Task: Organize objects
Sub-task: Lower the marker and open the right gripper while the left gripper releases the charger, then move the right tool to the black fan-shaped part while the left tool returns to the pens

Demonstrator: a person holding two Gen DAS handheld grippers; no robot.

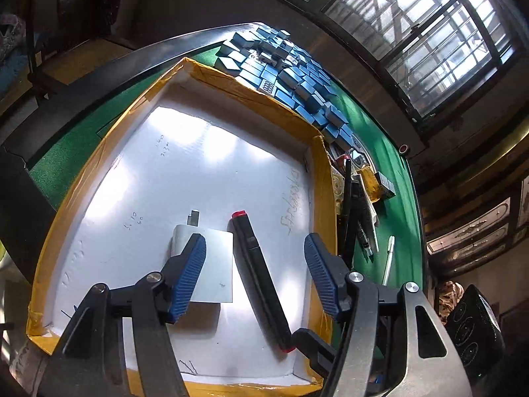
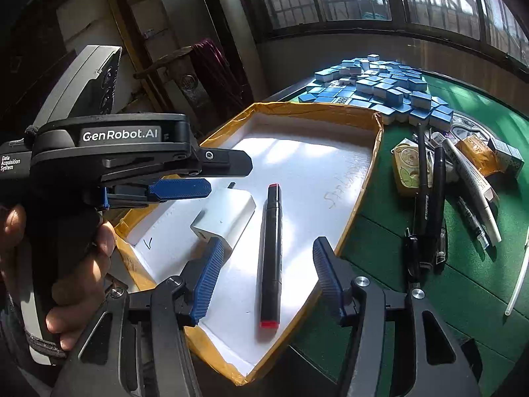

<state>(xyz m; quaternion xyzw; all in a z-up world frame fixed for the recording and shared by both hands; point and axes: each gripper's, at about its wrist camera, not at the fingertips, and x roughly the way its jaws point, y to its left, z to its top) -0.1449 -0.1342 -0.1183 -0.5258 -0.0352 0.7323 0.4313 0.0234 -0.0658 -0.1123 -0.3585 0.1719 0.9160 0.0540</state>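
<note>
Both the left claw (image 1: 254,274) and right claw (image 2: 264,278) are hovering wide open and empty over the shallow white tape-edged cardboard tray (image 2: 360,122). The black red-capped marker (image 2: 271,254) and white plug adapter (image 2: 224,218) are lying side by side inside it on the green desk (image 2: 463,281).

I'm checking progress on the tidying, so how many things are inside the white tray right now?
2. A white charger lies toward the tray's left side, and a black marker with red ends lies just right of it. Nothing else shows inside.

One tray (image 2: 377,122), one charger (image 2: 228,218), one marker (image 2: 271,254), two claws.
</note>
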